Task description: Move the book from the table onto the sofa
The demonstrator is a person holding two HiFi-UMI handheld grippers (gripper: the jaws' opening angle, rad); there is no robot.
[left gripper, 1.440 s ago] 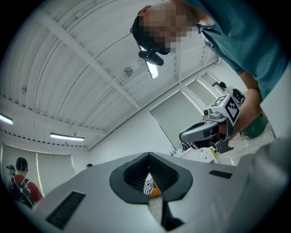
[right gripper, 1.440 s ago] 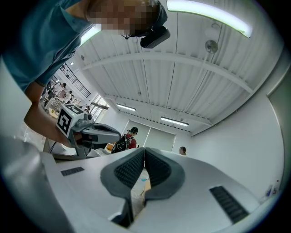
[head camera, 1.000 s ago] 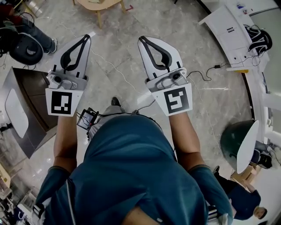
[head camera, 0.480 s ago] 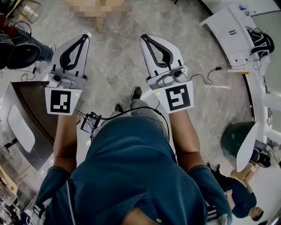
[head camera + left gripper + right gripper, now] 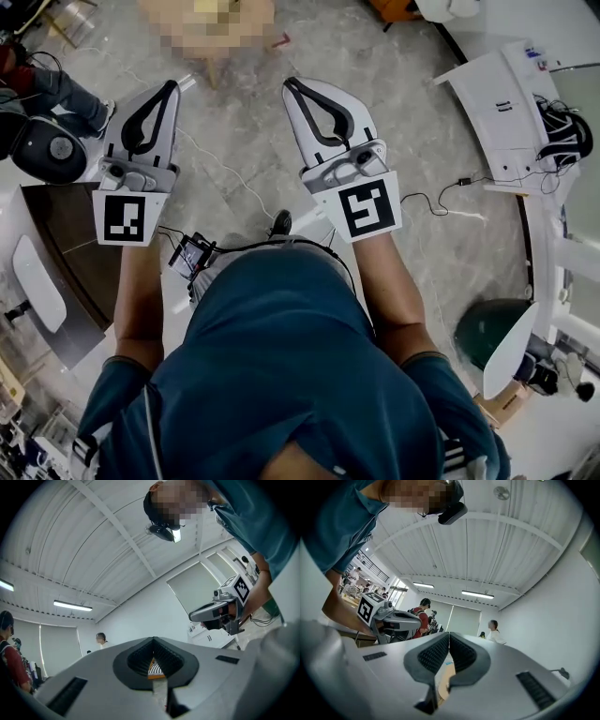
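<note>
No book or sofa shows plainly in any view. My left gripper [image 5: 169, 86] and right gripper [image 5: 292, 84] are held side by side out in front of the person, over the marble floor. Both are shut, with nothing between their jaws. In the left gripper view the shut jaws [image 5: 153, 641] frame a small orange and striped patch [image 5: 154, 668]; I cannot tell what it is. The right gripper [image 5: 220, 613] hangs at that view's right. The right gripper view shows shut jaws [image 5: 449, 637] with the left gripper [image 5: 389, 616] beside them. A light wooden table [image 5: 208, 42] lies ahead.
A white curved desk [image 5: 497, 94] with cables and a headset [image 5: 562, 131] runs along the right. A dark cabinet [image 5: 66, 244] stands at the left and a seated person [image 5: 47, 89] is at the top left. A cable [image 5: 441, 202] trails on the floor.
The floor has slid under both grippers as the person walked on, and the wooden table has come nearer. Both grippers stay shut and side by side.
</note>
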